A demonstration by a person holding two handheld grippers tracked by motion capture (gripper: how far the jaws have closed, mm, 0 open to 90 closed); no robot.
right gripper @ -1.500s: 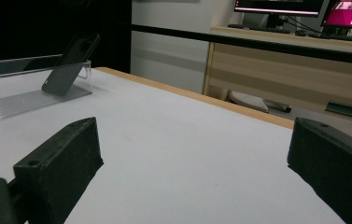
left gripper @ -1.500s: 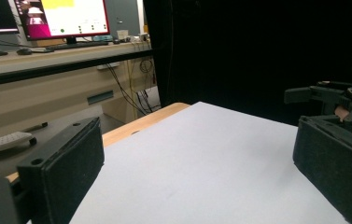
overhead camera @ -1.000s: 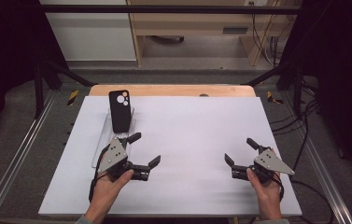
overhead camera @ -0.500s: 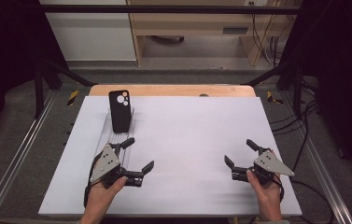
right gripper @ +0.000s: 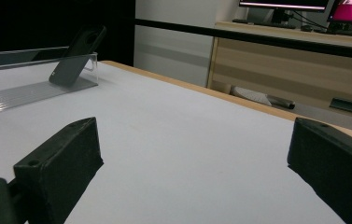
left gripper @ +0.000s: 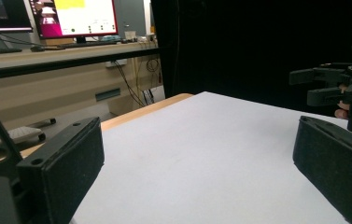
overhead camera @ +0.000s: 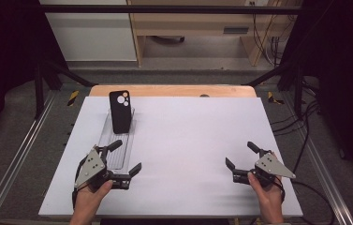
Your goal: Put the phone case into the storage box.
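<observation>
Jaws of the left gripper (overhead camera: 123,158) stand wide apart with nothing between them, low at the lower left of the high view, its near jaw just over the front end of the clear stand (overhead camera: 118,140). Jaws of the right gripper (overhead camera: 242,154) are likewise spread and empty, at the lower right of that view, above bare white table (overhead camera: 188,131). Black phone case (overhead camera: 120,111) leans upright at the far end of the clear stand, upper left of the frame, well apart from both grippers. In the right gripper view the phone case (right gripper: 78,53) shows at upper left, tilted against the stand's back. In the left gripper view the right gripper (left gripper: 320,84) sits at the far right edge.
</observation>
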